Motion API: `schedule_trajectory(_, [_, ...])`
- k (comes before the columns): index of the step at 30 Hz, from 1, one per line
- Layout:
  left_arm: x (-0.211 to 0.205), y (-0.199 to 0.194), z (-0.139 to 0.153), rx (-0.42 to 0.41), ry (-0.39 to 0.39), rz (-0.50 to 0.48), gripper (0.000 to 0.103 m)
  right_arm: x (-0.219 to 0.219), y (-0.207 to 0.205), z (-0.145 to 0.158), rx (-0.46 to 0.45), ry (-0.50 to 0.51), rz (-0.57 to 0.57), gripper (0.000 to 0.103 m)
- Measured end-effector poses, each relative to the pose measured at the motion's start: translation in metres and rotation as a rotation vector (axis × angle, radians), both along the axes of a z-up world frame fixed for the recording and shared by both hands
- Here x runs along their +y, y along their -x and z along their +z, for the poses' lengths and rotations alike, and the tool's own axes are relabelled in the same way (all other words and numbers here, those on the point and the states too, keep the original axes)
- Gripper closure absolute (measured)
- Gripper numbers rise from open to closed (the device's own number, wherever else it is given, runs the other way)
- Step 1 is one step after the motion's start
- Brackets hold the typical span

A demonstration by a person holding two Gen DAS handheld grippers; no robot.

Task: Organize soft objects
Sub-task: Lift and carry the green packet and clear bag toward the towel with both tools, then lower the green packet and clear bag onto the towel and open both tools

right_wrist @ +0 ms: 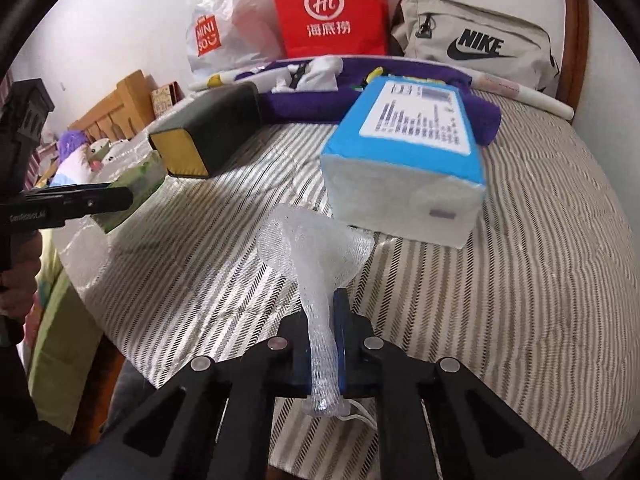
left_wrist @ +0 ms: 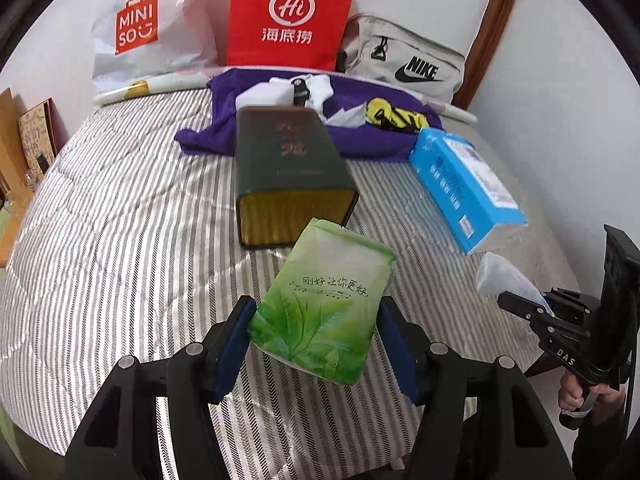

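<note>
My left gripper (left_wrist: 316, 320) is shut on a green tissue pack (left_wrist: 324, 304) and holds it above the striped bed (left_wrist: 120, 240). In the right wrist view the pack (right_wrist: 132, 192) shows at the left, held in the left gripper (right_wrist: 80, 200). My right gripper (right_wrist: 322, 320) is shut on a white foam net sleeve (right_wrist: 316, 256); it also shows in the left wrist view (left_wrist: 508, 280), where the right gripper (left_wrist: 532, 308) stands at the far right. A blue tissue pack (right_wrist: 408, 160) lies just beyond the sleeve, seen too in the left wrist view (left_wrist: 464, 188).
A dark green box (left_wrist: 288, 172) with a yellow open end lies mid-bed. Purple cloth (left_wrist: 280, 120) with white and yellow items lies behind it. A Miniso bag (left_wrist: 140, 32), a red paper bag (left_wrist: 288, 16) and a Nike bag (left_wrist: 408, 56) stand against the wall.
</note>
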State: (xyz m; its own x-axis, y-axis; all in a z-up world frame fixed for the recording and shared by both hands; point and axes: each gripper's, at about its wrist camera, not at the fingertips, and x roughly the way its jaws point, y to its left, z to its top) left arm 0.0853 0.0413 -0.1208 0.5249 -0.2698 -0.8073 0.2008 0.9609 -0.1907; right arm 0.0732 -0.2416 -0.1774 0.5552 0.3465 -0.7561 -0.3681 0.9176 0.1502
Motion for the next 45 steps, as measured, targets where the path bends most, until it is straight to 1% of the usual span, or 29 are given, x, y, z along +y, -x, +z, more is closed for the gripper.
schedule_trajectory(7, [0.004, 0.000, 0.026, -0.038, 0.044, 0.008, 0.043, -0.007, 0.011, 0.029, -0.048, -0.022, 0.045, 0.095])
schedule_trajectory(11, [0.005, -0.007, 0.039, -0.059, 0.041, 0.018, 0.043, -0.014, 0.008, 0.049, -0.075, -0.059, 0.048, 0.095])
schedule_trajectory(17, [0.005, -0.024, 0.052, -0.069, 0.032, 0.032, 0.043, -0.019, -0.009, 0.075, -0.125, -0.064, 0.039, 0.095])
schedule_trajectory(24, [0.006, -0.049, 0.062, -0.080, 0.032, 0.047, 0.043, -0.023, -0.042, 0.093, -0.148, -0.049, 0.026, 0.095])
schedule_trajectory(37, [0.011, -0.101, 0.074, -0.086, 0.026, 0.086, 0.043, -0.029, -0.100, 0.110, -0.166, -0.047, -0.017, 0.095])
schedule_trajectory(45, [0.004, -0.130, 0.075, -0.084, 0.021, 0.106, 0.043, -0.029, -0.138, 0.109, -0.151, -0.050, -0.041, 0.095])
